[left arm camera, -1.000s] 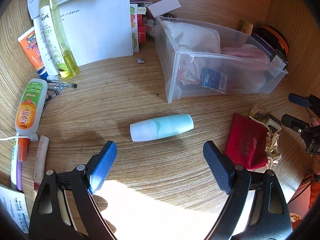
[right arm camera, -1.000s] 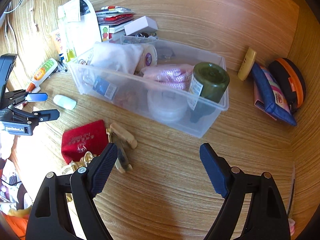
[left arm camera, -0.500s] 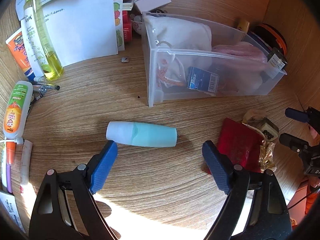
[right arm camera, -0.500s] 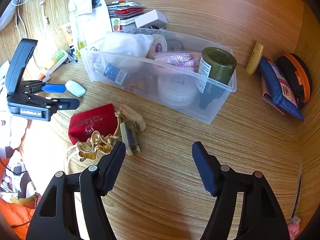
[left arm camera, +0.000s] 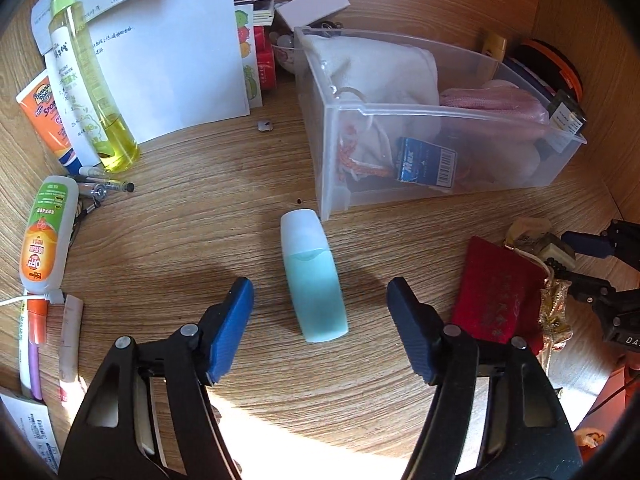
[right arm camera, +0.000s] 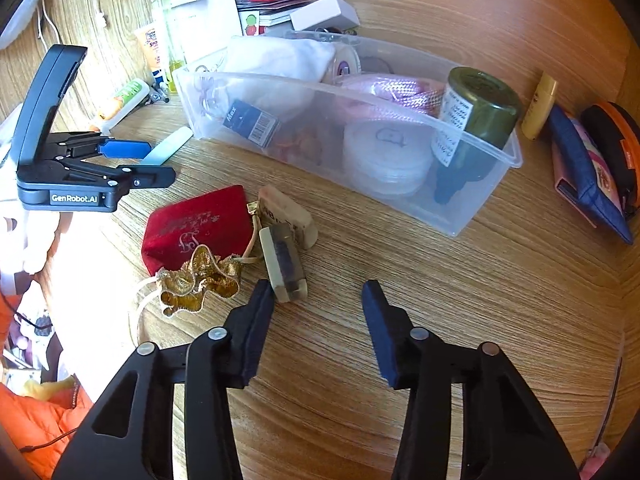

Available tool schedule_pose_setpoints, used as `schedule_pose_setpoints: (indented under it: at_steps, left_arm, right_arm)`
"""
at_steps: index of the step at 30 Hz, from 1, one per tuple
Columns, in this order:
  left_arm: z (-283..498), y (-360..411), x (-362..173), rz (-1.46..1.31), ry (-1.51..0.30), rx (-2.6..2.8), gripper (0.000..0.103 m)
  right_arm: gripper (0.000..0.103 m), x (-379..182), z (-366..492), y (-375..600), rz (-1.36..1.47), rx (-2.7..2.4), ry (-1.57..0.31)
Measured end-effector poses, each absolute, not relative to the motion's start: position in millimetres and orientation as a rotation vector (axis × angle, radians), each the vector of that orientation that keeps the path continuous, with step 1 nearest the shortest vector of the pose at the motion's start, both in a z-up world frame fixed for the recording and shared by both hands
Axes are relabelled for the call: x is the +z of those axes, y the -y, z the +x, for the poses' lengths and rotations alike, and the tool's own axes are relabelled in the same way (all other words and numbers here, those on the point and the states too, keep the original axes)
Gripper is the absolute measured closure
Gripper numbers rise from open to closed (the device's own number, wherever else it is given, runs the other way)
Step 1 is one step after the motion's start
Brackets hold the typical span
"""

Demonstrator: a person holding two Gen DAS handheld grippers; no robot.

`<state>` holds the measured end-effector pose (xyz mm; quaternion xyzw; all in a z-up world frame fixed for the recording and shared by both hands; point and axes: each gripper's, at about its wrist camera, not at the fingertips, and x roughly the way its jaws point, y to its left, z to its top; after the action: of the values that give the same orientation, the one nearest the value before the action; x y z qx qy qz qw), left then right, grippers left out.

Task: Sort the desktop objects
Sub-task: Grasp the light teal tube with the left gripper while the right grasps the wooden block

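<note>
A light blue bottle with a white cap (left arm camera: pixel 313 276) lies on the wooden desk, cap pointing away, in line between the open fingers of my left gripper (left arm camera: pixel 320 324), which do not touch it. It shows in the right wrist view (right arm camera: pixel 166 152) beside the left gripper (right arm camera: pixel 136 164). A clear plastic bin (left arm camera: pixel 520 184) holding a white pouch, pink cloth and a blue box stands just beyond. My right gripper (right arm camera: pixel 318 320) is open and empty over bare desk, near a red pouch (right arm camera: pixel 196 224) and a small beige block (right arm camera: pixel 282 264).
At the left lie a yellow spray bottle (left arm camera: pixel 92 80), an orange sunscreen tube (left arm camera: pixel 44 112), an orange-green bottle (left arm camera: pixel 48 236), pens and papers. A green jar (right arm camera: pixel 476 120) stands in the bin. A blue pouch (right arm camera: pixel 588 176) and an orange-black case (right arm camera: pixel 624 148) lie at the right.
My left gripper has turned and moved in, so the blue bottle now lies lengthwise between its fingers instead of crosswise ahead. My right gripper has come nearer the red pouch and beige block.
</note>
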<state>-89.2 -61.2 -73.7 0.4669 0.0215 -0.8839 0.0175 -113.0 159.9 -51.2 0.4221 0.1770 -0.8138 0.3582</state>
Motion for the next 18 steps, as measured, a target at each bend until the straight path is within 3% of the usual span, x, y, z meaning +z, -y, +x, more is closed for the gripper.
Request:
schedule_pose_setpoints:
  at_steps: [4,9,13,18]
  left_arm:
    - [-93.9,64.0,-72.9,1.444,-0.091,-2.744,0.038]
    - [-102.2,57.6,-71.1,1.41,-0.062,-2.75,0.059]
    - [-106.3,61.5,-72.2,1.364,-0.053,-2.755,0.079]
    - [-102.1,58.7,-70.2,1.331,-0.029,-2.751,0.078]
  right_arm:
    - [0.071,-52.5,-113.8,-151.7,1.081,-2.079,-0.456]
    - [0.085,-53.4,-111.4,-143.4,1.071,-2.063,-0.466]
    - [0.088,-54.8,-109.7,-142.1,1.054,-2.071,-0.473]
    - [0.088,-49.9,-109.4,-149.9,1.038,-2.101,-0.449]
